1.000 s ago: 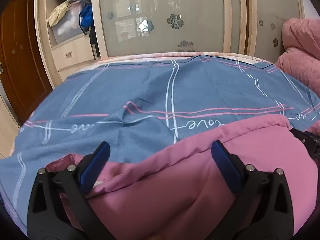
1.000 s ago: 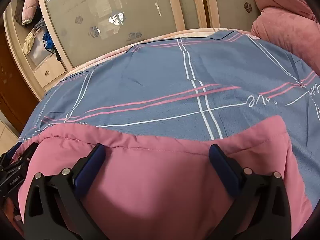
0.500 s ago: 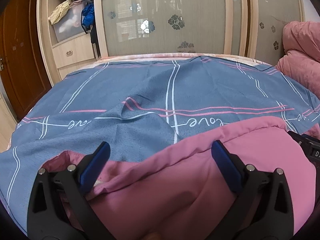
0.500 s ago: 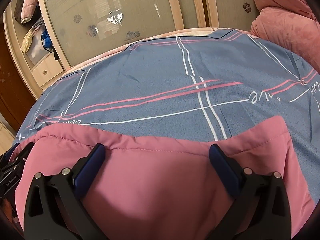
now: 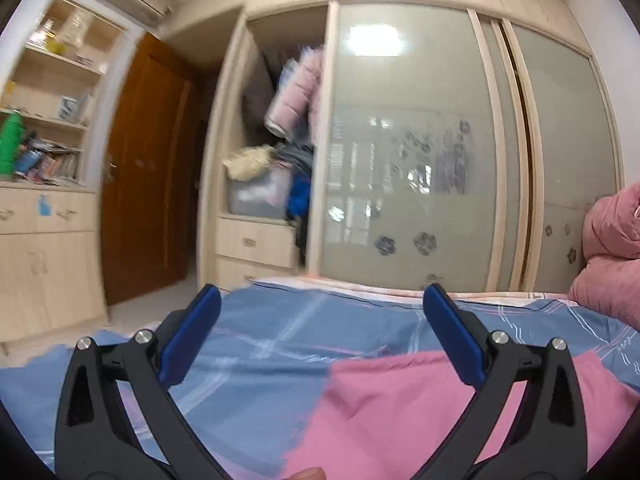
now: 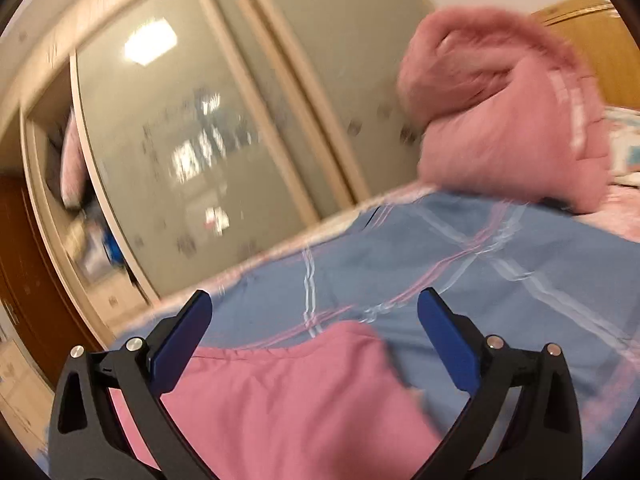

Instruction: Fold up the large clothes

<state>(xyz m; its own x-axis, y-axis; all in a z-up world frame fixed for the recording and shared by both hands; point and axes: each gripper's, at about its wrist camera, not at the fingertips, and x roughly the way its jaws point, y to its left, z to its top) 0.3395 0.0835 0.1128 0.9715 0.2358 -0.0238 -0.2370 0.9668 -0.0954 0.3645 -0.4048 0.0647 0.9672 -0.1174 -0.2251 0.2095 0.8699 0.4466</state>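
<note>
Left tool (image 5: 318, 332): I see its blue pads spread wide with nothing between them, raised off the bed and looking toward the wardrobe (image 5: 412, 140).
Right tool (image 6: 314, 330): also gaping wide and empty, tilted, with a heap of pink bedding (image 6: 508, 108) far ahead on its right.
Pink garment (image 6: 288, 400): it lies flat on the blue plaid sheet (image 6: 460, 264), directly below and between the right tool's fingers; in the left view the same cloth (image 5: 400, 412) sits under the left tool's right finger and runs off to that side.
Garment edge: a stitched hem runs across just ahead of the right tool's pads; its far corner is blurred, so I cannot place it exactly.
Step in hand, as I judge it: both tools are free above the cloth, so the next grip has to be chosen.
How I would do it well: lower each tool onto a corner of the near edge, pinch only the layers meant to move, lift both together, and carry the fold over evenly.
Risk: grabbing the sheet along with the garment.
</note>
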